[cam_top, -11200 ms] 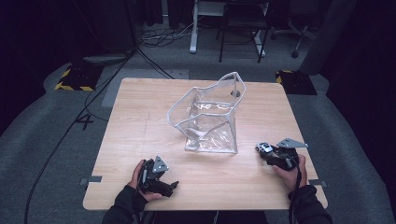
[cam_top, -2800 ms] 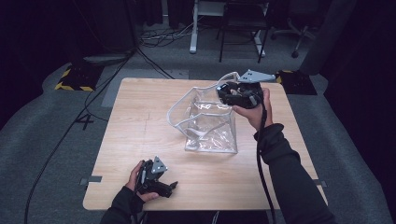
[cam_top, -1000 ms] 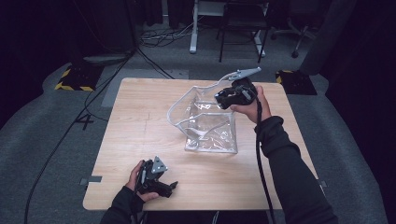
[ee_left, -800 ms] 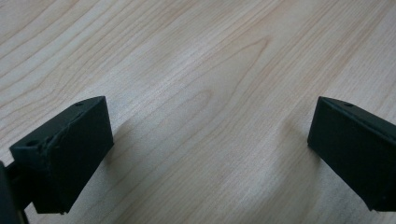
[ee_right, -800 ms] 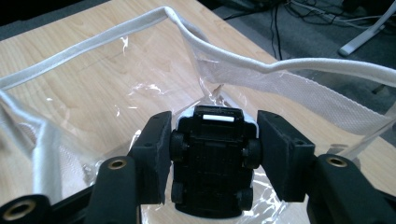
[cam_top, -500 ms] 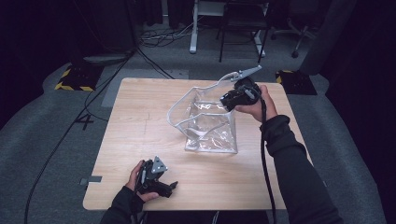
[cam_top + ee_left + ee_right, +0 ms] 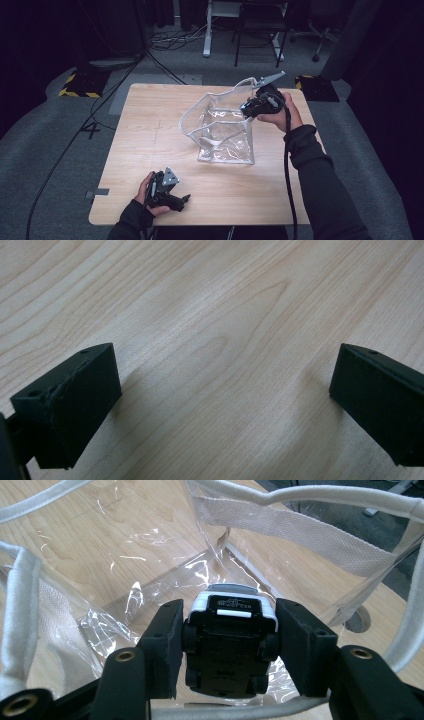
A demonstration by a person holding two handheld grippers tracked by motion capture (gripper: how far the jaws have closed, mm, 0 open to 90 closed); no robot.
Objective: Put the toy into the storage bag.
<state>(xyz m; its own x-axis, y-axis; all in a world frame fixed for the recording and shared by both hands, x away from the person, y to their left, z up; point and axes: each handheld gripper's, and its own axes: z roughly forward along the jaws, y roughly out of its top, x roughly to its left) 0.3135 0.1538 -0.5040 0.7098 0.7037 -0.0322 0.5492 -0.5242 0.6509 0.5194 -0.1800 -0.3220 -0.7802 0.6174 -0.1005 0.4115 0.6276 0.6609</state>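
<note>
High view: the right gripper (image 7: 248, 107) is held over the far right rim of the clear bag (image 7: 220, 131), which stands open toward the table's (image 7: 150, 125) far right corner, while the left gripper (image 7: 184, 199) rests near the near edge. Right gripper view: the jaws are seen clamped on a small toy car (image 7: 231, 637), underside up, above the bag's mouth. Left gripper view: the jaws are seen spread wide over bare wood.

A clear plastic bag (image 7: 220, 127) with white fabric trim stands open-mouthed on the tabletop (image 7: 150, 125), right of centre, its walls crumpled. A small black toy car (image 7: 227, 640) with a white-and-grey end — underside showing, wheels visible — hangs over the bag's far right rim, clamped by its sides.
</note>
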